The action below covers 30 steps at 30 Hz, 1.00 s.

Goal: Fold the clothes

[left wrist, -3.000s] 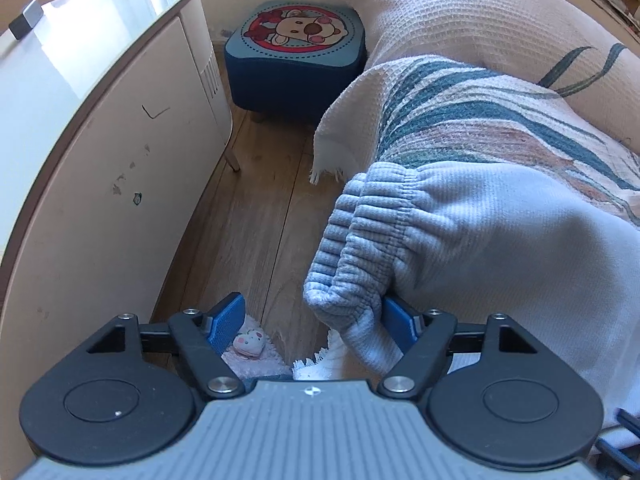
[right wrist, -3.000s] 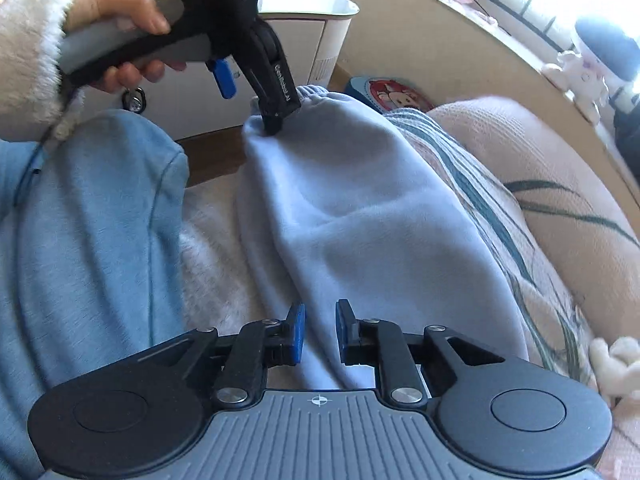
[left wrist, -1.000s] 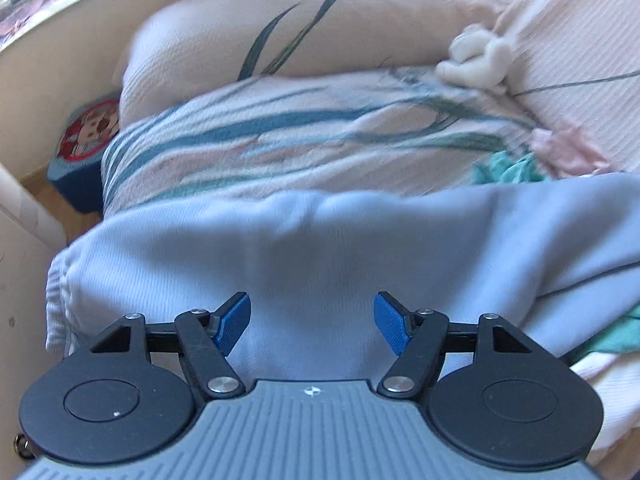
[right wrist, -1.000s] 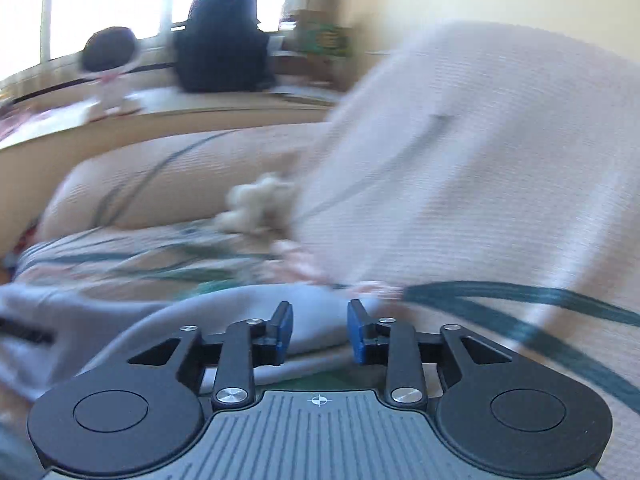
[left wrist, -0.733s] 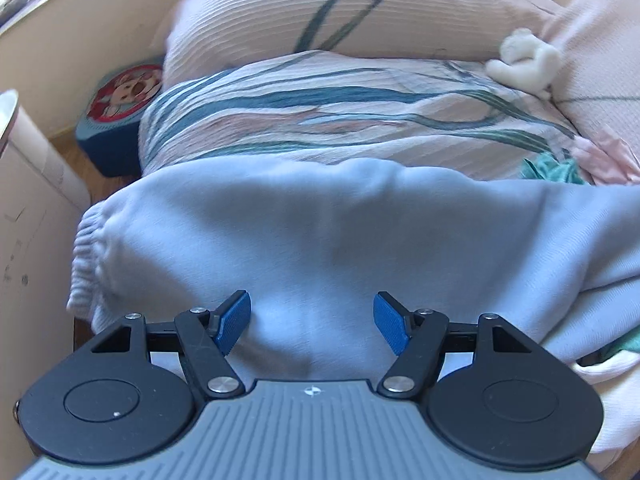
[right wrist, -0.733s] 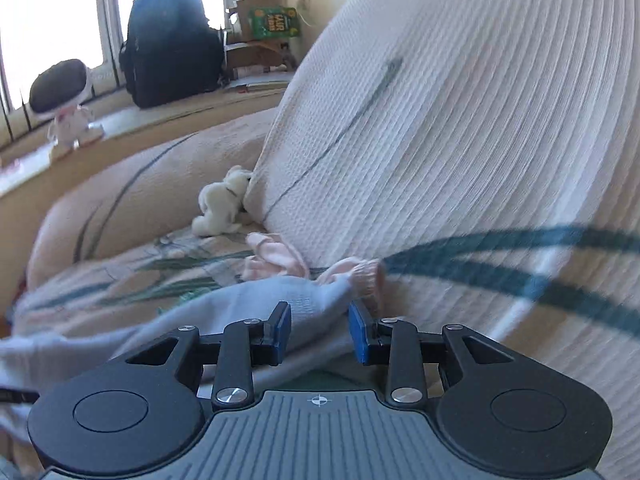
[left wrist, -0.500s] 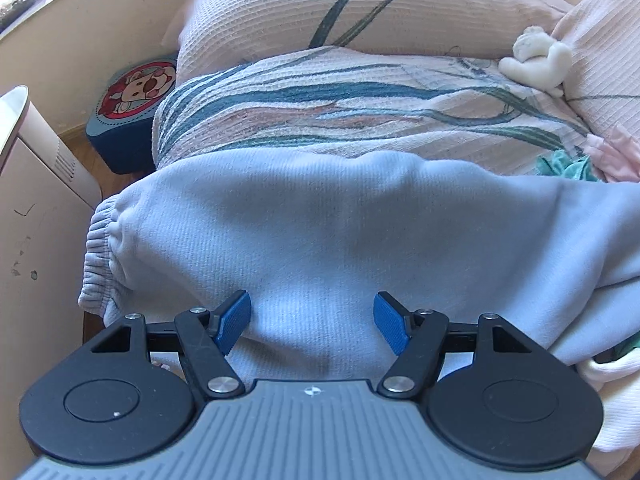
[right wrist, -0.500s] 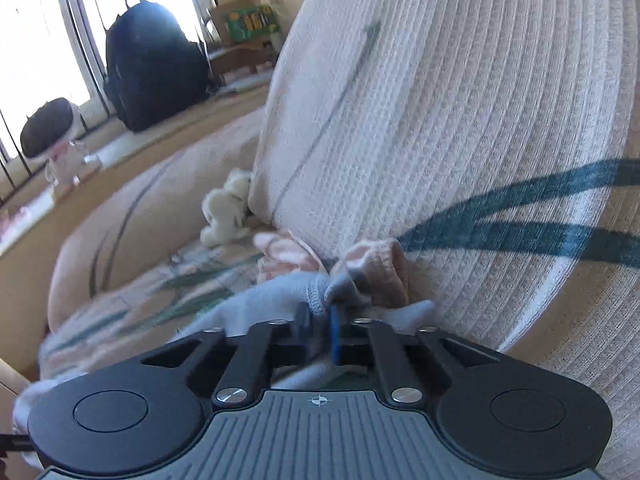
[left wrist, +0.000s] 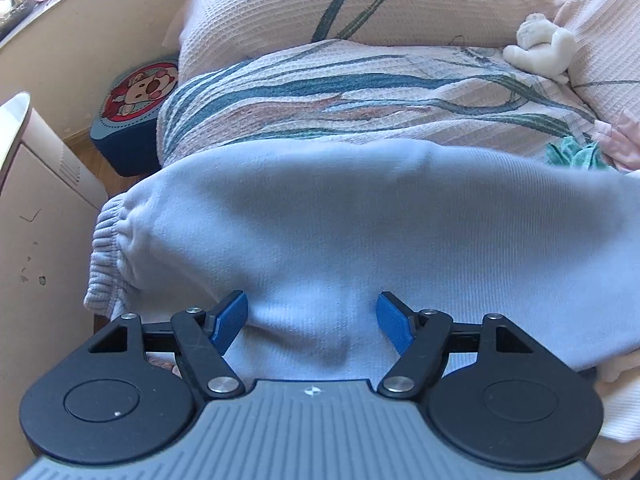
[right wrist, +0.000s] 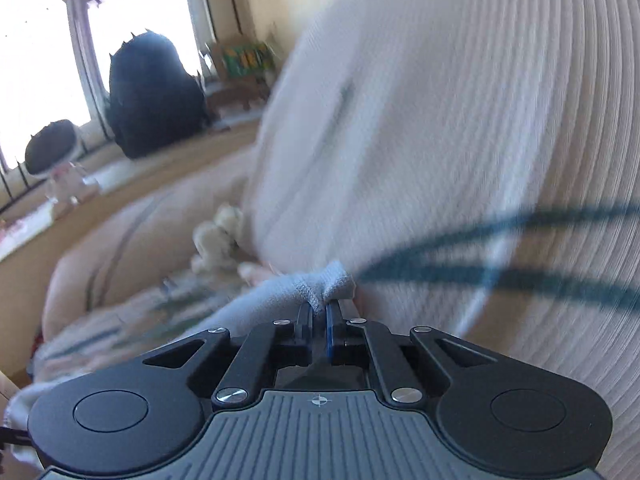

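Note:
Light blue sweatpants (left wrist: 340,232) lie stretched across the sofa seat, with the ribbed elastic band (left wrist: 105,264) at the left end. My left gripper (left wrist: 312,318) is open, its blue pads to either side of a fabric bulge near the front edge. In the right wrist view my right gripper (right wrist: 319,320) is shut on a bunched end of the sweatpants (right wrist: 316,286), lifted beside the sofa cushion. The view is blurred.
The sofa has a leaf-patterned cover (left wrist: 360,96) and a back cushion (right wrist: 460,140). A white plush toy (left wrist: 540,46), a teal cloth (left wrist: 576,154) and a pink cloth (left wrist: 620,136) lie at the right. A blue stool (left wrist: 136,116) and a cream cabinet (left wrist: 36,220) stand left.
My right gripper has shut on the end of the sweatpants and lifted it. My left gripper has stayed open and drawn slightly closer over the fabric.

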Tool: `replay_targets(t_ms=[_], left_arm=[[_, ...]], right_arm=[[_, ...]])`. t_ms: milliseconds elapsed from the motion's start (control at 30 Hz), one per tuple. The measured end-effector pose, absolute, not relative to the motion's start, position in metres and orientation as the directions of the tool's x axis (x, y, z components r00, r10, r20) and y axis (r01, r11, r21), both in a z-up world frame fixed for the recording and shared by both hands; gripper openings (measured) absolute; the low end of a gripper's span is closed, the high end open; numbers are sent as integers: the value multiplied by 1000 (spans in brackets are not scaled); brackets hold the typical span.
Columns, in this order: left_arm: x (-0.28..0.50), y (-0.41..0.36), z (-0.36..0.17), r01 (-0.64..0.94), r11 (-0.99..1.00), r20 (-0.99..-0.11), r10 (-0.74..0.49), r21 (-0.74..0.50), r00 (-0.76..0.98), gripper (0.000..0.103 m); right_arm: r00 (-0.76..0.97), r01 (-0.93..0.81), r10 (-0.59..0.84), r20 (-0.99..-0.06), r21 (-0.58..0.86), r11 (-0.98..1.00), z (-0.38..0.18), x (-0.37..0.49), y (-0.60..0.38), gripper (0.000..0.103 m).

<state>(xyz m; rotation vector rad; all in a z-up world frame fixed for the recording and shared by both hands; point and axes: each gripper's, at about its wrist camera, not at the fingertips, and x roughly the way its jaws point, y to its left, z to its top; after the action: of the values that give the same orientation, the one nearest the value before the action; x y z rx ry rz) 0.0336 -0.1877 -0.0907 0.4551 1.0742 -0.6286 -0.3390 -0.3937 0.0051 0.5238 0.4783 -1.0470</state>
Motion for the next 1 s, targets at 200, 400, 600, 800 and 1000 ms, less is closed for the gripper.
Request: replay_targets(t_ms=[200, 400, 600, 800, 1000], left_arm=[[35, -185, -89, 662, 749, -913, -240, 44, 331, 73], [22, -192, -70, 704, 710, -889, -306, 25, 340, 72], [10, -208, -63, 737, 676, -877, -350, 7, 329, 72], [1, -213, -68, 755, 656, -885, -336, 25, 321, 72], [5, -206, -73, 738, 674, -890, -324, 20, 320, 72]], right_arm=[[392, 914, -656, -645, 190, 359, -19, -346, -409, 15], [469, 883, -645, -603, 341, 323, -5, -368, -403, 19], [552, 812, -543, -632, 556, 179, -19, -384, -416, 25], [583, 761, -498, -642, 646, 59, -38, -375, -430, 37], [546, 781, -475, -690, 625, -9, -49, -356, -440, 37]])
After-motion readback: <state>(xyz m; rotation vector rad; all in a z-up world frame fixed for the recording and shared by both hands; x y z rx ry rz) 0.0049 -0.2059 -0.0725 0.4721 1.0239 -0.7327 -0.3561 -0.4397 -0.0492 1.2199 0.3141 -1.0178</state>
